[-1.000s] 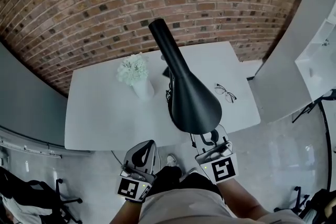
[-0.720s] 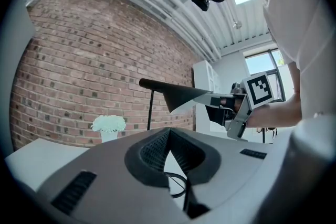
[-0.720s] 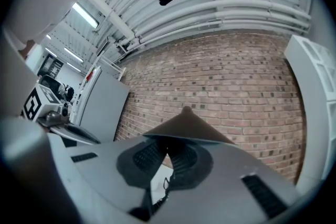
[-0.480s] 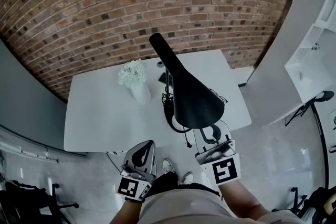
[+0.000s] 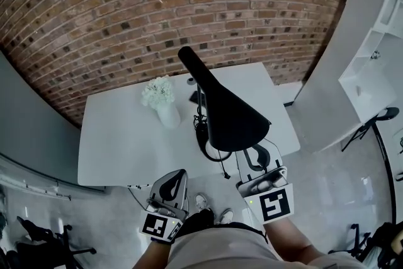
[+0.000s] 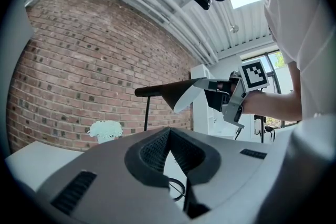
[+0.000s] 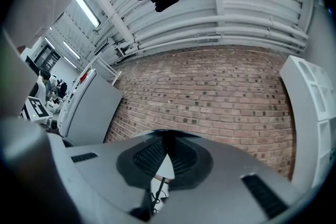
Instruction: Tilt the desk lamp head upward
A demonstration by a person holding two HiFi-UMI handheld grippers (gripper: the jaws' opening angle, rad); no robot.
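A white vase of flowers (image 5: 160,99) stands on the white counter (image 5: 119,142), ahead of the left tool (image 5: 175,178). A dark cable (image 5: 204,151) loops on the counter just ahead and left of the right tool (image 5: 253,160). A brick wall (image 5: 126,9) rises beyond the counter, and white shelves (image 5: 378,72) stand well to the right tool's right.

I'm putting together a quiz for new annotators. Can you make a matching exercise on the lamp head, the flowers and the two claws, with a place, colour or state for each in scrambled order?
Things:
1. lamp head
2. flowers
3. left claw
4. right claw

Place, colour or state:
a. white, in a vase on the table
b. shut on nothing, apart from the lamp head
c. black, over the table
d. shut on the lamp head

Pairs: 1-c, 2-a, 3-b, 4-d
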